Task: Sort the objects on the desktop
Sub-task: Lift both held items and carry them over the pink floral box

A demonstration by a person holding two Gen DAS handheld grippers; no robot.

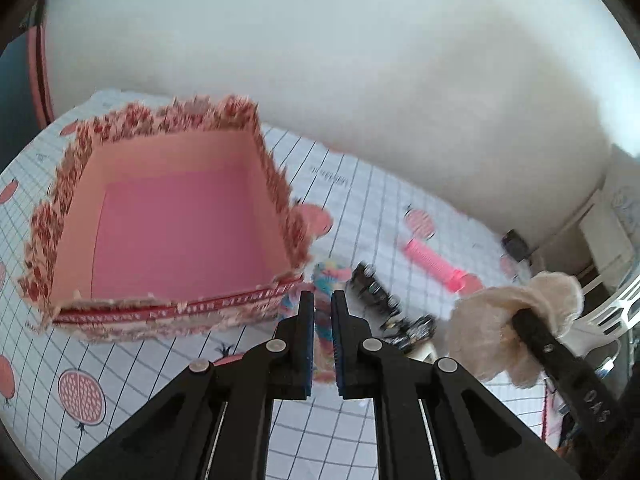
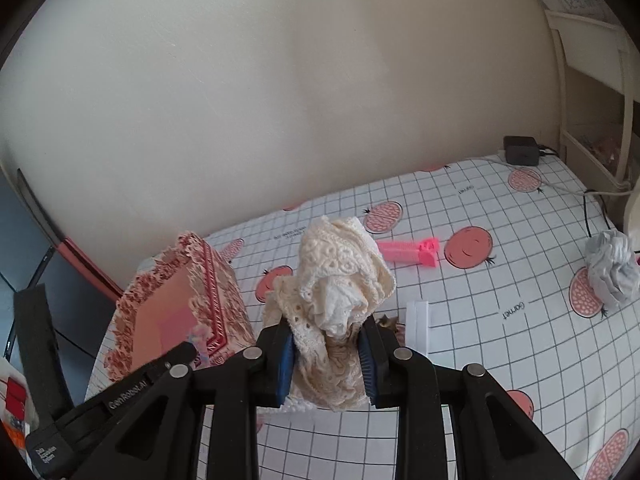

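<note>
Your left gripper (image 1: 323, 300) clamps one pastel braided band (image 1: 324, 312), partly hidden between its pads beside the one pink box (image 1: 172, 216), your right gripper (image 2: 326, 330) clamps one cream lace scrunchie (image 2: 340, 272), and blurred dark items (image 1: 380, 300) on the tabletop (image 2: 500, 320) remain unidentifiable.

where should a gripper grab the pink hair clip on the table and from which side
Grip the pink hair clip across its long ribbed body, coming from above with the fingers straddling its narrow width. It lies flat on the tablecloth with clear cloth around it; the bulkier hinge end looks harder to pinch.
</note>
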